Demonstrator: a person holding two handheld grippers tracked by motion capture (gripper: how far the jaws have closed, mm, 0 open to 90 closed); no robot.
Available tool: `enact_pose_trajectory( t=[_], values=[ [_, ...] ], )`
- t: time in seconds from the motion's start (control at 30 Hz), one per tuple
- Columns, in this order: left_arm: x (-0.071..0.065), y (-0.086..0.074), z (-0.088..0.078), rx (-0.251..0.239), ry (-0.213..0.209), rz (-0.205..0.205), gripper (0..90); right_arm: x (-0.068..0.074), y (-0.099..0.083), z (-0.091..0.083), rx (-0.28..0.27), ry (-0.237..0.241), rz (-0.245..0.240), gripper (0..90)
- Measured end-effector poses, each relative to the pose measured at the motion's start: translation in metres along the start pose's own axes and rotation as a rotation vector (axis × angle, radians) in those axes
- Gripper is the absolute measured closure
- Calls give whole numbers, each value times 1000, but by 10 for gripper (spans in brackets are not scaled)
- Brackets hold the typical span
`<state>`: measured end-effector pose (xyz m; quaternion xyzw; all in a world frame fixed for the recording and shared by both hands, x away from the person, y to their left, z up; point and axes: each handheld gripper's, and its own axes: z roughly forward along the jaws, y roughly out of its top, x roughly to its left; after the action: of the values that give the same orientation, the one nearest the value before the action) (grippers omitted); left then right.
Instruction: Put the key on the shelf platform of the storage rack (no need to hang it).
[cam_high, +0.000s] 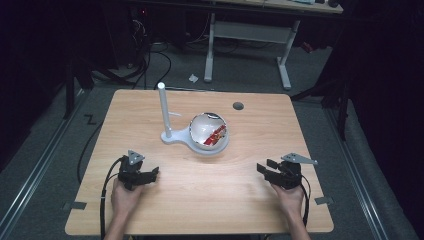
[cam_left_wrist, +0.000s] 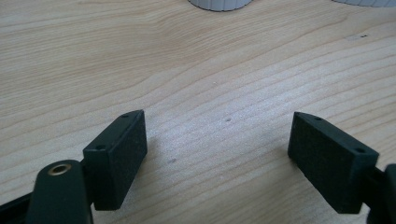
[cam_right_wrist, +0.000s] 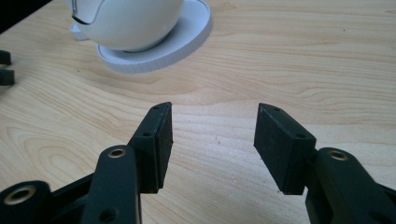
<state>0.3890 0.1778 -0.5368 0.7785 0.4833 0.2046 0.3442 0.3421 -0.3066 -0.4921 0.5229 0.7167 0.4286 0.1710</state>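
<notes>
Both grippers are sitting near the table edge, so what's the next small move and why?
Probably ease the right gripper forward toward the bowl on its white stand. Both it and the left gripper are open and empty over bare table, and the bowl lies ahead of the right jaws.

**Two black hand-held grippers, bare forearms**

The left gripper (cam_high: 151, 174) is matte black, topped by a grey three-cornered plate, with a black cable looping from its rear. The right gripper (cam_high: 263, 169) is the same build, its grey plate longer and flatter, a thin black cable trailing behind. In the gripper views each jaw ends in a rectangular black block faced with a foam-like pad (cam_right_wrist: 164, 144), small screw holes along its edge. The linkage arms behind carry round brass-coloured bushings. The forearms show no sleeves
</notes>
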Motion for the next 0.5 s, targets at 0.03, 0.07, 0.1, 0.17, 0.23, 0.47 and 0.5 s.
enact_pose_trajectory(
  t=[0.03,0.07,0.1,0.17,0.23,0.47,0.5],
  values=[
    [0,0,0,0,0,0,200,0,-1,1,4,-3,3,472],
    [0,0,0,-1,1,0,200,0,-2,2,3,-5,3,472],
    [0,0,0,1,0,1,200,0,-2,3,4,-6,1,472],
    [0,0,0,-1,1,1,200,0,-4,6,12,-11,5,470],
    [0,0,0,-1,1,0,200,0,-6,7,15,-19,7,471],
    [0,0,0,-1,1,0,200,2,-9,14,11,-51,-21,469],
    [0,0,0,-1,2,0,200,2,-9,15,14,-55,-27,468]
  ],
)
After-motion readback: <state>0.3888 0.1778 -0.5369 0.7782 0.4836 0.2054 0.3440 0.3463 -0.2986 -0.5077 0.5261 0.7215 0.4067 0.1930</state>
